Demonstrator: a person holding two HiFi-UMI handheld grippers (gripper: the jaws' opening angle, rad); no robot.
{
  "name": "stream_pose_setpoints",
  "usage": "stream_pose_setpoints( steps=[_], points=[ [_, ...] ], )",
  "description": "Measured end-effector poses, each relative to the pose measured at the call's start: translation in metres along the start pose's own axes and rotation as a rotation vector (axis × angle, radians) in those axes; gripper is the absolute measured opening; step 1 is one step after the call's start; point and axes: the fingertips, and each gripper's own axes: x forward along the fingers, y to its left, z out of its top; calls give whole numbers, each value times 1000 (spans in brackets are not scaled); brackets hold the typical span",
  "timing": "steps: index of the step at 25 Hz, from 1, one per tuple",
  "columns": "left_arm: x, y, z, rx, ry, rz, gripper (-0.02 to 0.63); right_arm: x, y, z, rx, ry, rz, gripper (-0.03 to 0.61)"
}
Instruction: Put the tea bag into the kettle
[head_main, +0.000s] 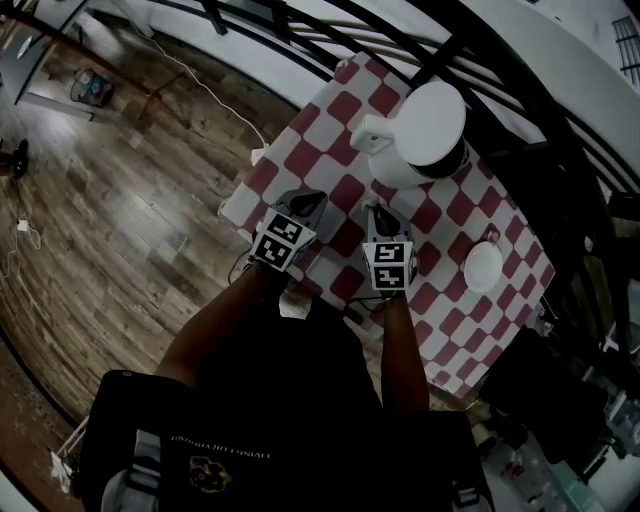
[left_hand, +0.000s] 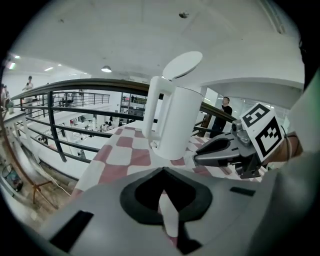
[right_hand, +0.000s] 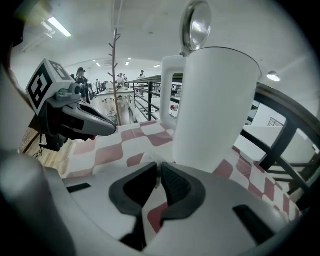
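The white kettle (head_main: 425, 135) stands at the far side of the red-and-white checked table (head_main: 322, 135), lid tipped up. It fills the left gripper view (left_hand: 175, 122) and the right gripper view (right_hand: 215, 105). I cannot make out a tea bag in any view. My left gripper (head_main: 310, 203) hovers over the table's near left part, short of the kettle, jaw tips together (left_hand: 162, 172). Beside it, my right gripper (head_main: 377, 212) has its pads almost touching (right_hand: 159, 172), and I see nothing in the thin slit. Each gripper shows in the other's view: the right (left_hand: 196, 157), the left (right_hand: 114, 131).
A small white dish (head_main: 483, 267) sits on the table to the right of the grippers. A black railing (head_main: 300, 30) runs just behind the kettle, with a drop beyond it. A wooden floor (head_main: 120, 200) lies left of the table, and dark clutter (head_main: 560, 390) crowds its right end.
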Motion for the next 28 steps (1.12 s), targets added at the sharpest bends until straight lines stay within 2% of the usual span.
stream_pose_setpoints(
  steps=[7,15,22,28],
  points=[
    [-21,19,5,-17,-29,50,3,1,8,32,-51,-39,13,41],
    [-31,23,29,9,-76,65,3,-26,-6,65,-90,-111,-32,41],
    [-34,27,40,31,-89,80,3,-60,-34,71,-53,-164,-109,41],
    [-19,-3,57,81,-102,29,3,-85,-56,52,-4,-171,-170,41]
  ],
)
